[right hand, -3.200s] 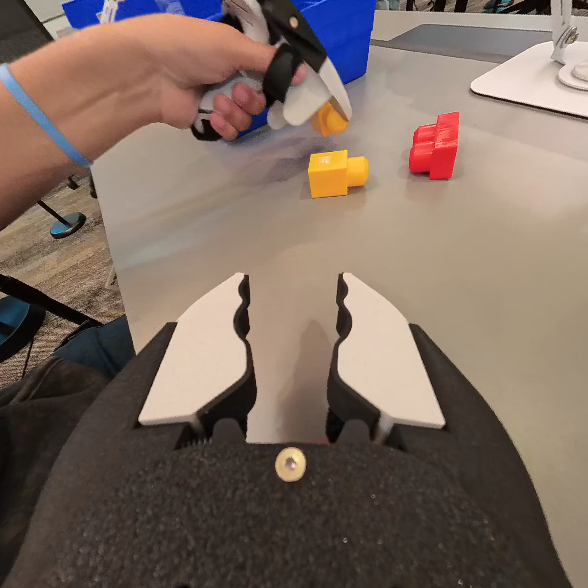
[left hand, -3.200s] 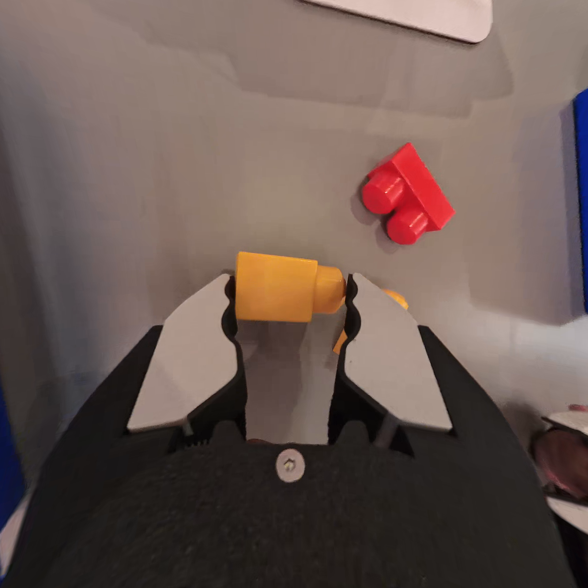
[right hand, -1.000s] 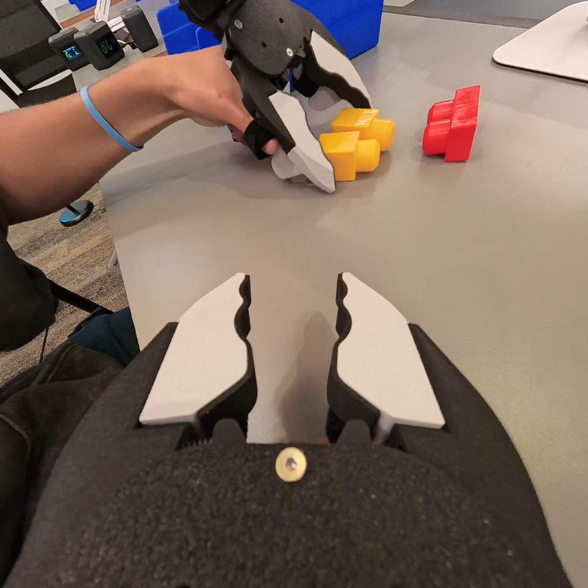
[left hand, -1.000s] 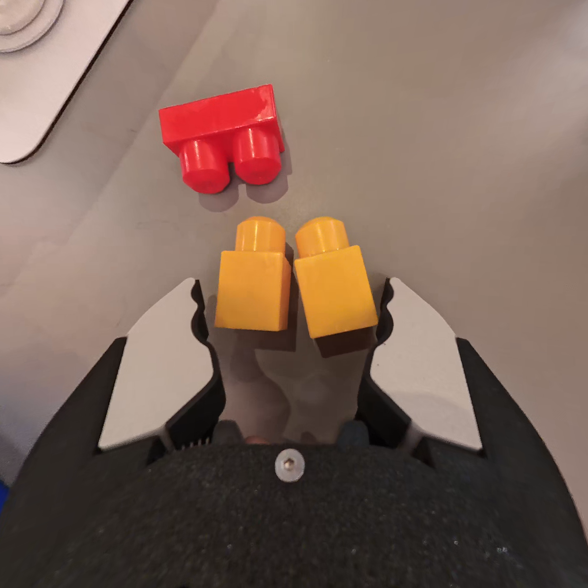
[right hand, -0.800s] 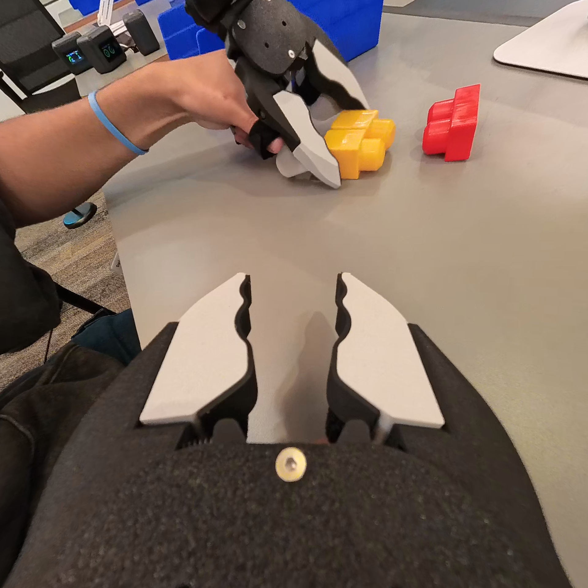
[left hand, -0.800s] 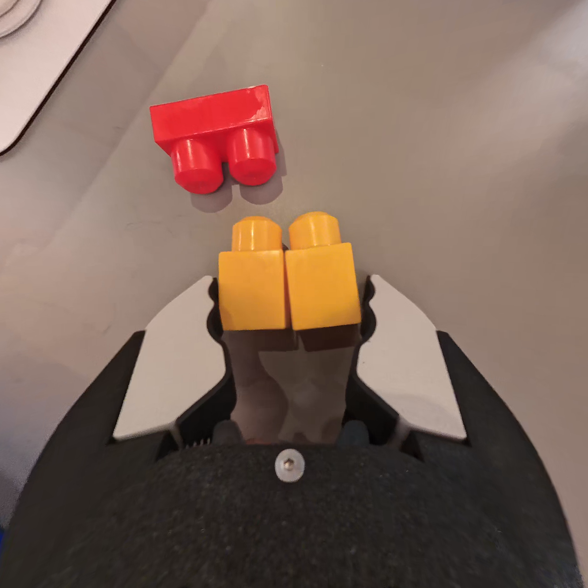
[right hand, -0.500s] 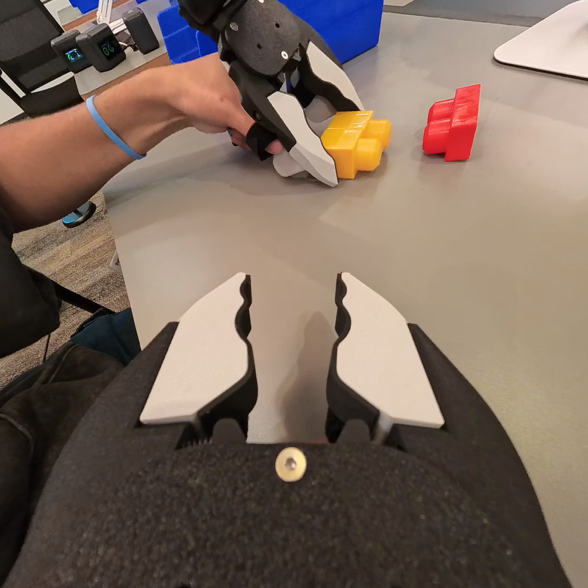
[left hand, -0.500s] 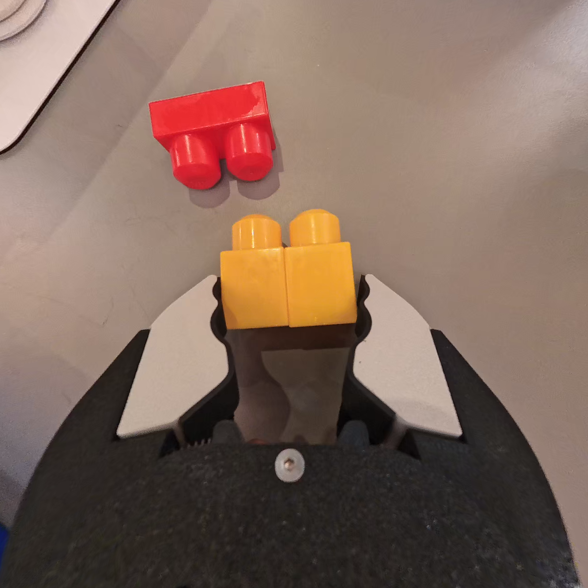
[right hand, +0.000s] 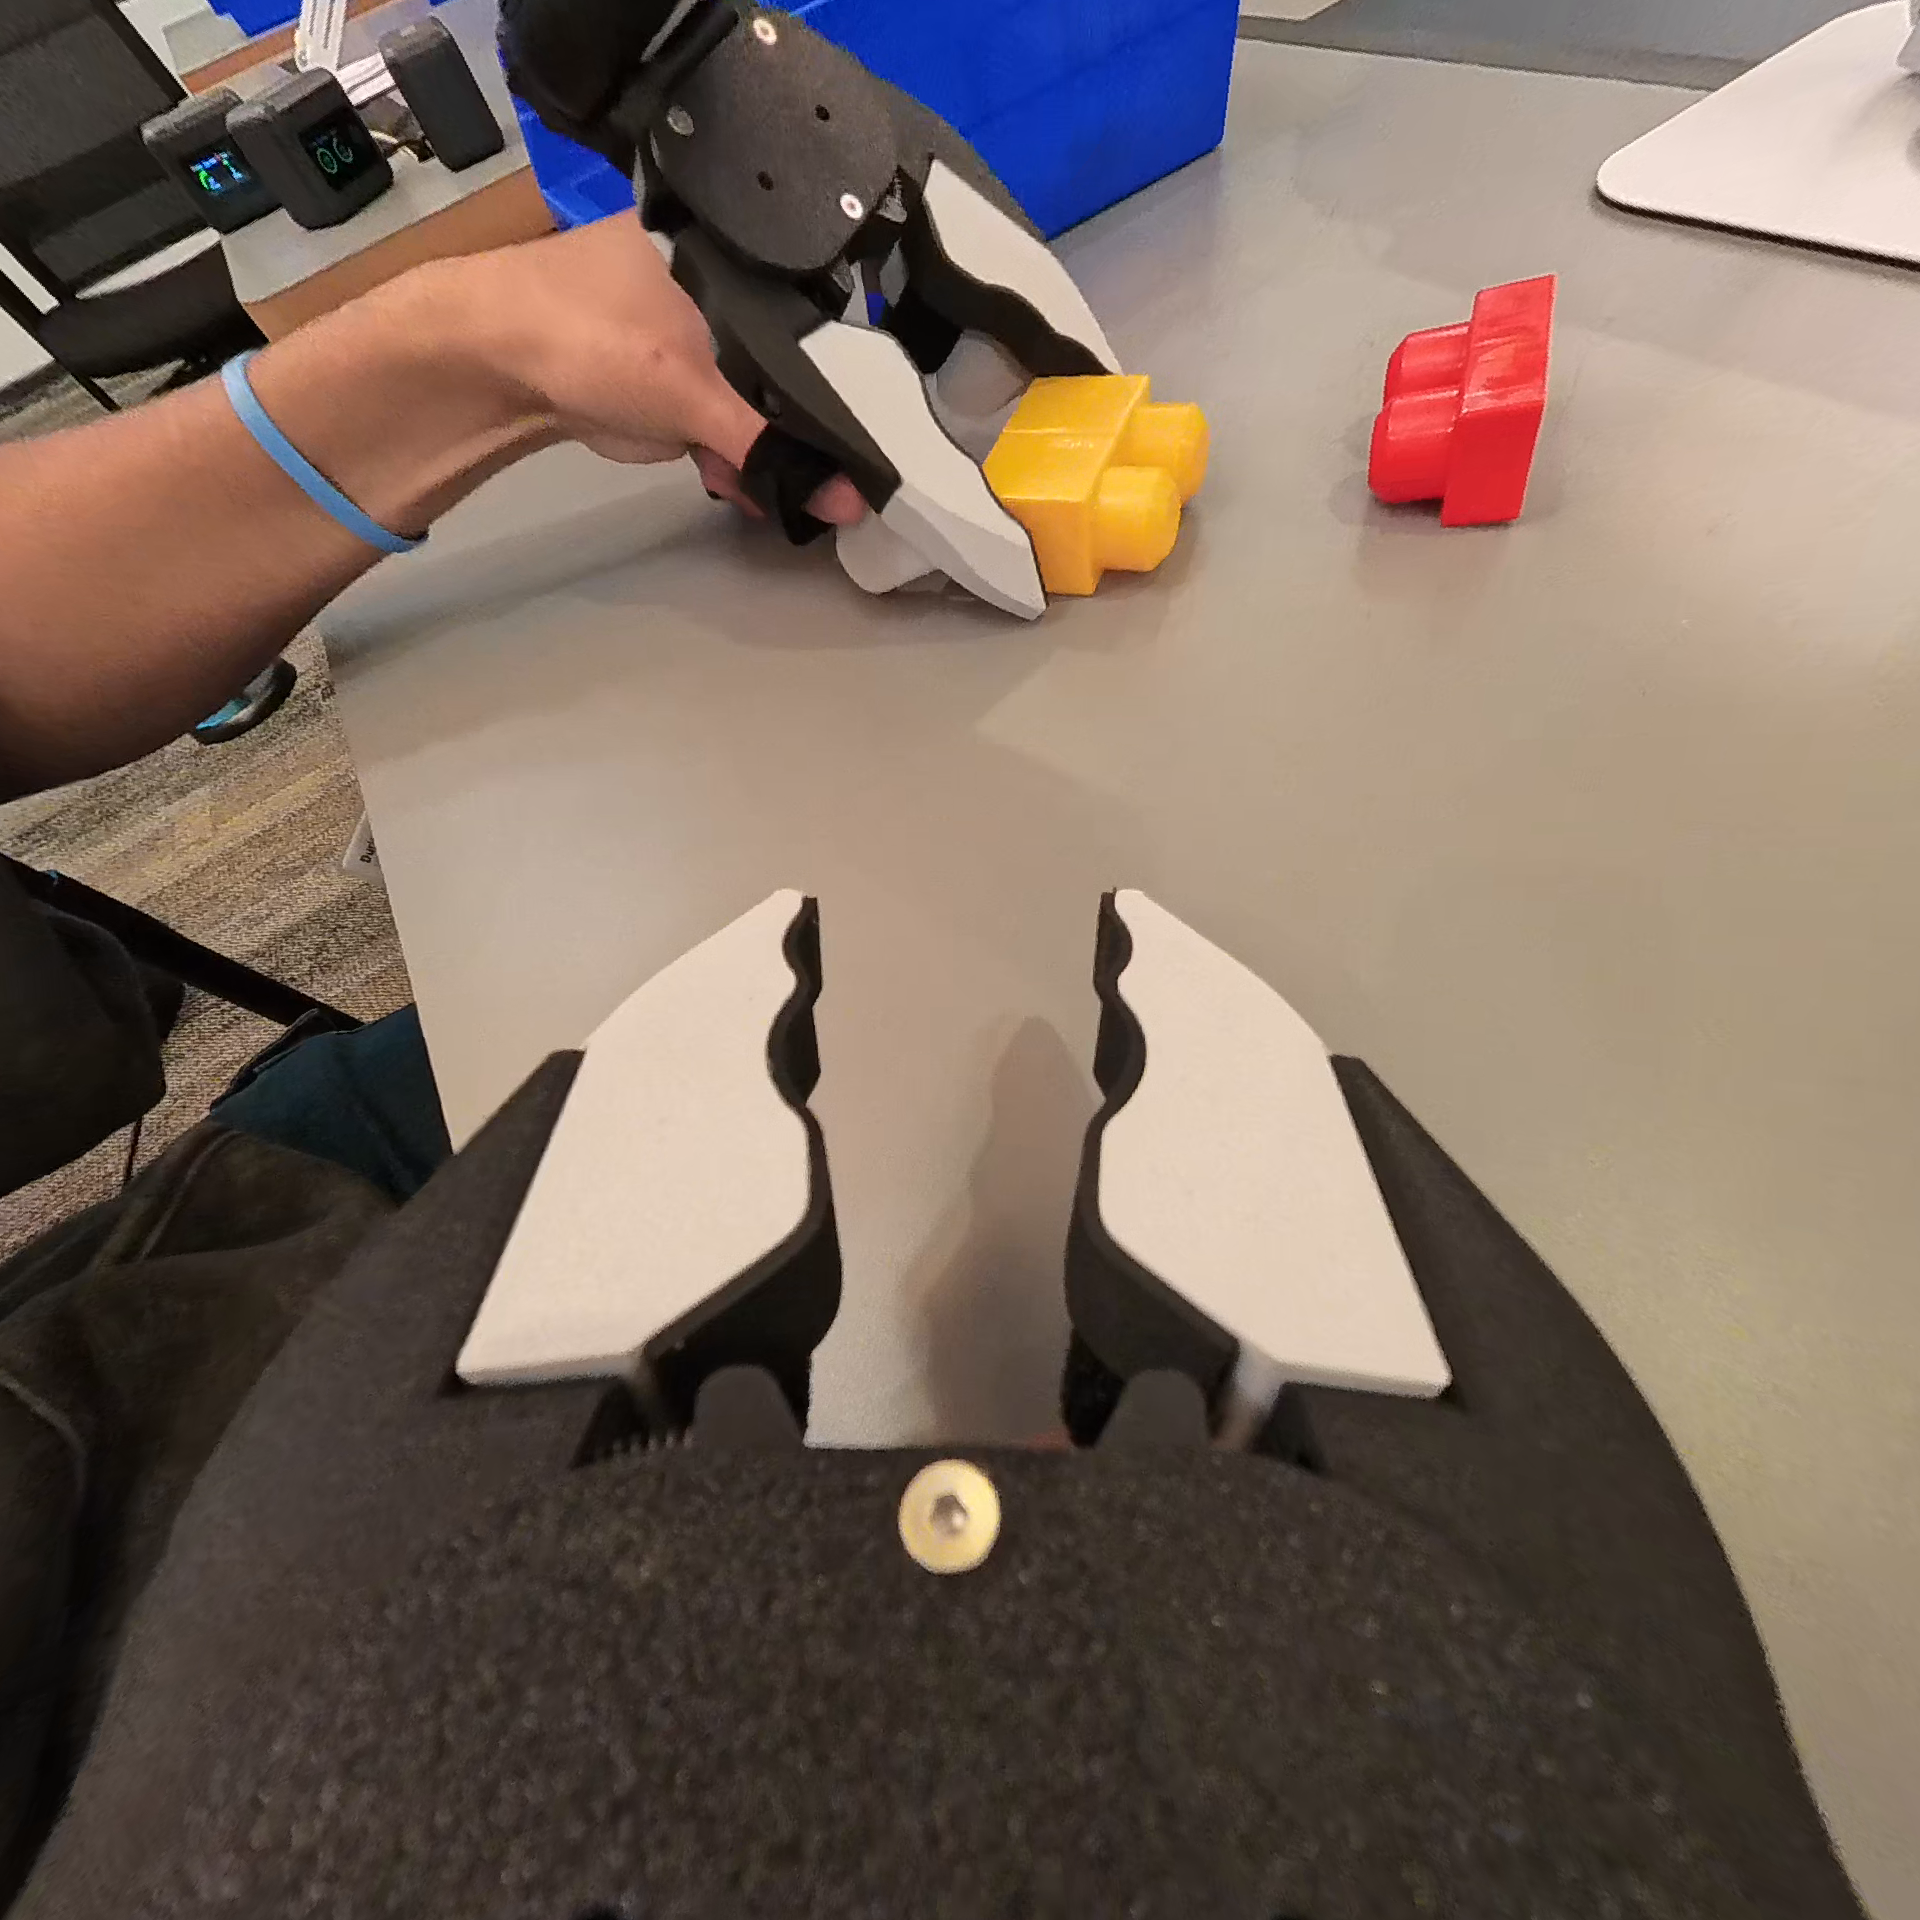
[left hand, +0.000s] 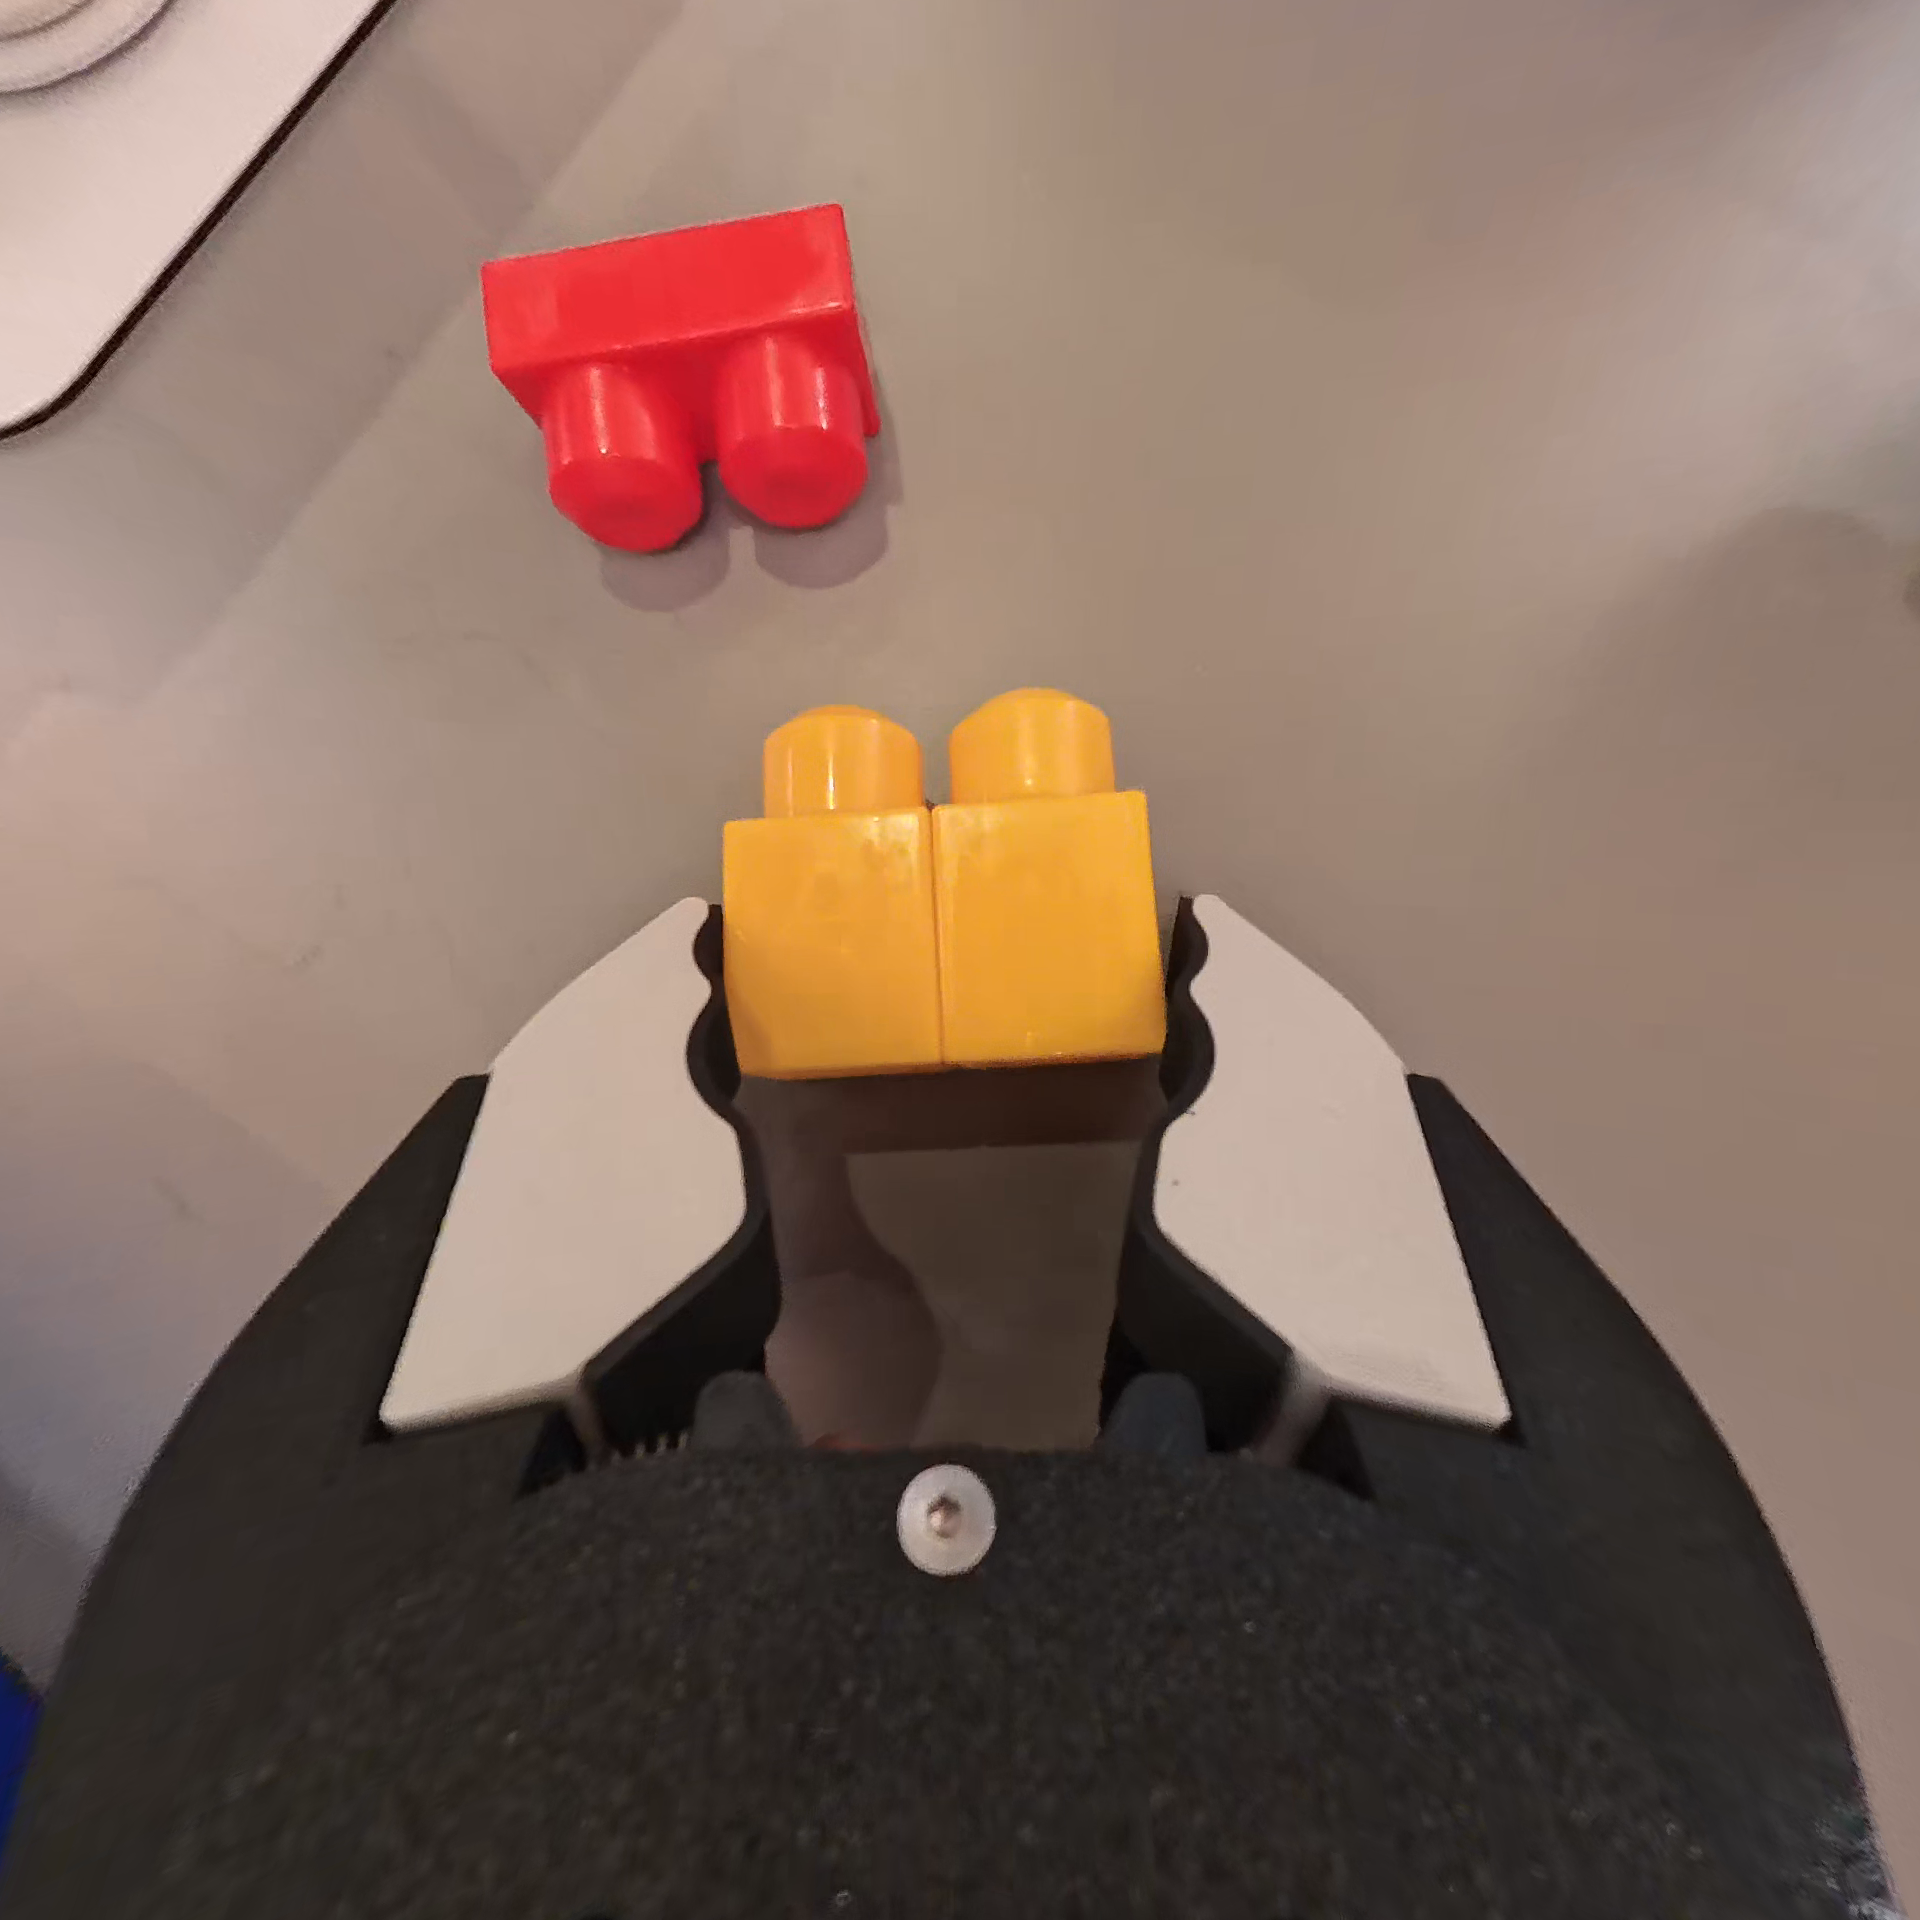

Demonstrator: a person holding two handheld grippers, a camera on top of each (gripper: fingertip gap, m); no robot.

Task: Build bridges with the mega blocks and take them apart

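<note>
Two yellow blocks lie on their sides, pressed flush side by side, studs pointing away from the left gripper. Its jaws are clamped on the pair, one finger against each outer face, near the blocks' rear half. From the right wrist view the same pair sits on the grey table with the left gripper angled down onto it, lower finger tip touching the tabletop.

Red block, two studs, lies on its side just beyond the yellow pair, apart from it, studs facing back toward the yellows. In the right view it is to the right of the pair, not touching.

Right gripper hangs over bare table near the front edge, well apart from all blocks, jaws narrowly parted with nothing between them.

Person's hand grips the left tool; blue band on the wrist. Blue bin behind the left gripper. White pad at far right corner.
</note>
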